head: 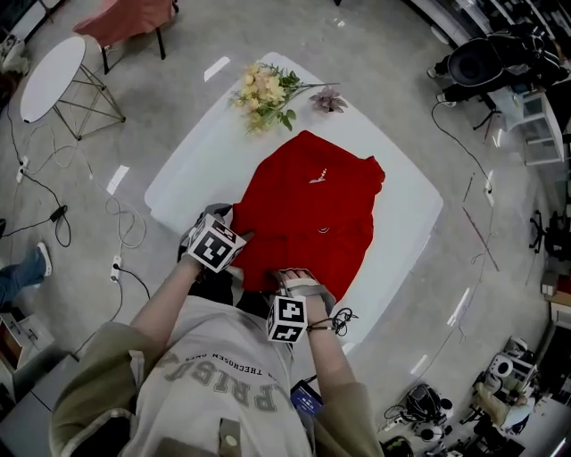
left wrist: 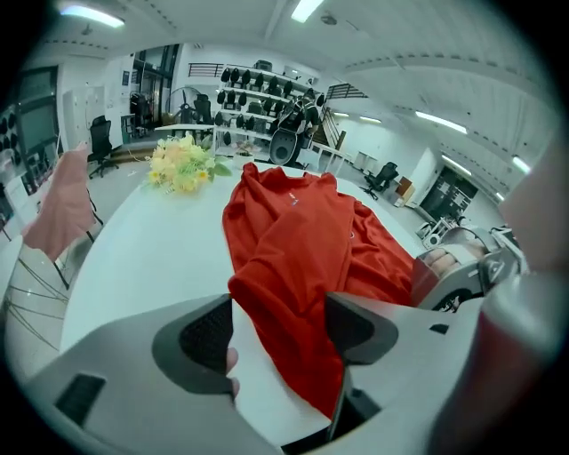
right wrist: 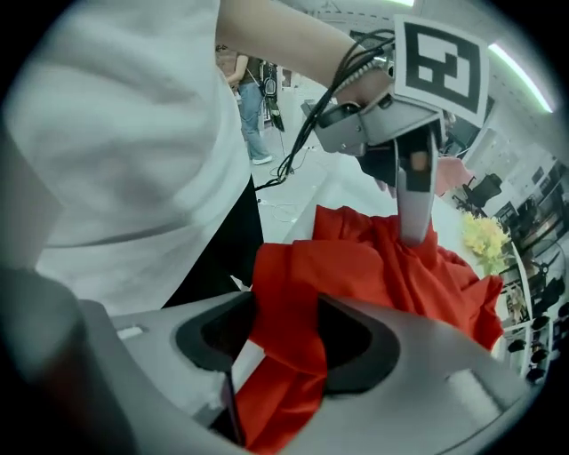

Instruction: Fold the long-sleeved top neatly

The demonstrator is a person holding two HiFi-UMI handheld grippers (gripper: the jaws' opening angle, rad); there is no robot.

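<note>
The red long-sleeved top (head: pixel 312 214) lies partly folded on the white table (head: pixel 192 170), its near hem at the table's front edge. My left gripper (head: pixel 236 241) sits at the top's near left edge. In the left gripper view the left gripper (left wrist: pixel 280 329) is open, with the red fabric's (left wrist: pixel 293 231) edge lying against the right jaw and bare table (left wrist: pixel 151 240) beside the left jaw. My right gripper (head: pixel 299 272) is at the near hem. In the right gripper view the right gripper (right wrist: pixel 284 333) is shut on a raised fold of the red top (right wrist: pixel 391 267).
A bunch of yellow flowers (head: pixel 263 89) and a small purple flower (head: pixel 328 100) lie at the table's far edge. On the floor to the left are a round white side table (head: pixel 52 76), a chair with pink cloth (head: pixel 125 18) and cables (head: pixel 125 223).
</note>
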